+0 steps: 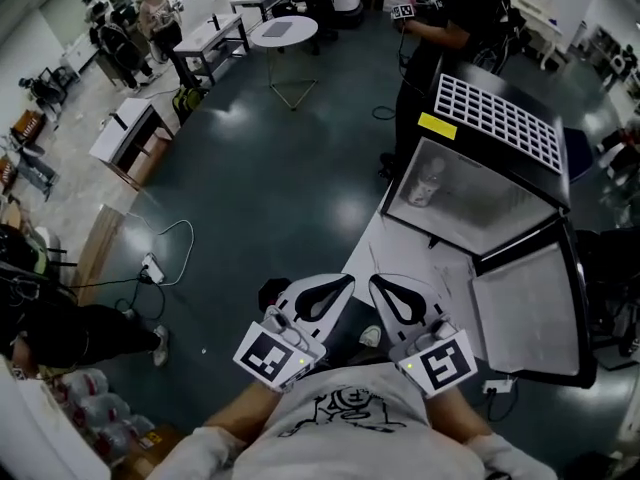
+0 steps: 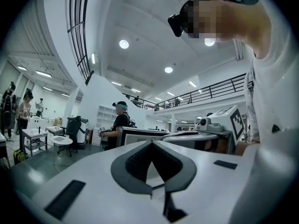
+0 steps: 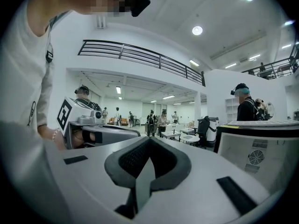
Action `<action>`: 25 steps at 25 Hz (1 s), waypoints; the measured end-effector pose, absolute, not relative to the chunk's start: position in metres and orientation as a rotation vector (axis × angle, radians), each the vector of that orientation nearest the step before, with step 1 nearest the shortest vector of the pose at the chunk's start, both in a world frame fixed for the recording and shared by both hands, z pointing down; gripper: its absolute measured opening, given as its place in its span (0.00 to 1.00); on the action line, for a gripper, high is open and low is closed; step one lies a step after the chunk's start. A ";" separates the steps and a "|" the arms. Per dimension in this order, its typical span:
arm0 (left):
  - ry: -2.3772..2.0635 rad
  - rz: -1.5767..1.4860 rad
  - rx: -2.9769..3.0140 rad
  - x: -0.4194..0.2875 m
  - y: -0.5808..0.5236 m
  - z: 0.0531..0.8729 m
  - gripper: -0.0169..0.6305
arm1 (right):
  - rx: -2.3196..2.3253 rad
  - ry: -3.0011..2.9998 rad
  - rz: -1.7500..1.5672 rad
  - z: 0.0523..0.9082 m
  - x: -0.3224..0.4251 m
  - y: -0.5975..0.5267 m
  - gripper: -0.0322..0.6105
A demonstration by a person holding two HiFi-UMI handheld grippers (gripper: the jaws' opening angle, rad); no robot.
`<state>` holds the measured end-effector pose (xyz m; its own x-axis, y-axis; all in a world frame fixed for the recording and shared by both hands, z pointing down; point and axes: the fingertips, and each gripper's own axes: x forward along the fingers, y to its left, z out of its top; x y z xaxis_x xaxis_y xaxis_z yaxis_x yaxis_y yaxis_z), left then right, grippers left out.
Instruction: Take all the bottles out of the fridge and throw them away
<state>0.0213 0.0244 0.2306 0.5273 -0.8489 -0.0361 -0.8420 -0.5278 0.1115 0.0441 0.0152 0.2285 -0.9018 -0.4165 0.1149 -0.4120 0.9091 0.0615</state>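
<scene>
Both grippers are hovering clenched and empty near the person's chest. The left gripper (image 1: 345, 282) and the right gripper (image 1: 377, 282) are each pressing their 2 jaws together on nothing. The fridge (image 1: 500, 128) is standing ahead and to the right, with its door (image 1: 525, 313) hanging open. 1 pale bottle (image 1: 430, 181) is sitting inside at the left, seemingly upright. The right gripper is lying nearer, so it is probably the one to reach in.

There are two grippers: the left gripper (image 1: 345, 280) and the right gripper (image 1: 375, 280). One fridge (image 1: 500, 118) is ahead of the right gripper, with one pale bottle (image 1: 430, 181) showing inside. One round table (image 1: 283, 30) is far ahead of the left gripper.
</scene>
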 end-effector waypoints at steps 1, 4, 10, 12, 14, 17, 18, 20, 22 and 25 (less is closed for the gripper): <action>-1.476 -0.125 2.677 0.028 0.019 0.231 0.04 | 0.653 -2.947 -0.053 0.228 0.051 0.010 0.09; -1.442 -0.100 2.695 0.051 0.005 0.232 0.04 | 0.694 -2.934 -0.052 0.225 0.077 -0.004 0.09; -1.394 -0.071 2.744 0.095 -0.025 0.232 0.04 | 0.755 -2.922 -0.078 0.223 0.122 -0.033 0.09; -1.369 -0.093 2.739 0.109 -0.035 0.228 0.04 | 0.775 -2.914 -0.080 0.221 0.135 -0.040 0.09; -1.354 -0.095 2.746 0.120 -0.043 0.226 0.04 | 0.795 -2.913 -0.073 0.218 0.146 -0.048 0.09; -1.337 -0.070 2.766 0.135 -0.055 0.229 0.04 | 0.824 -2.908 -0.063 0.218 0.163 -0.058 0.09; -1.332 -0.066 2.772 0.141 -0.058 0.231 0.04 | 0.834 -2.906 -0.061 0.220 0.169 -0.061 0.09; -1.322 -0.065 2.780 0.151 -0.064 0.234 0.04 | 0.852 -2.900 -0.058 0.224 0.181 -0.067 0.09; -1.314 -0.064 2.783 0.161 -0.068 0.234 0.04 | 0.868 -2.892 -0.057 0.225 0.191 -0.070 0.09; -1.307 -0.061 2.788 0.171 -0.074 0.231 0.04 | 0.893 -2.884 -0.052 0.224 0.205 -0.074 0.09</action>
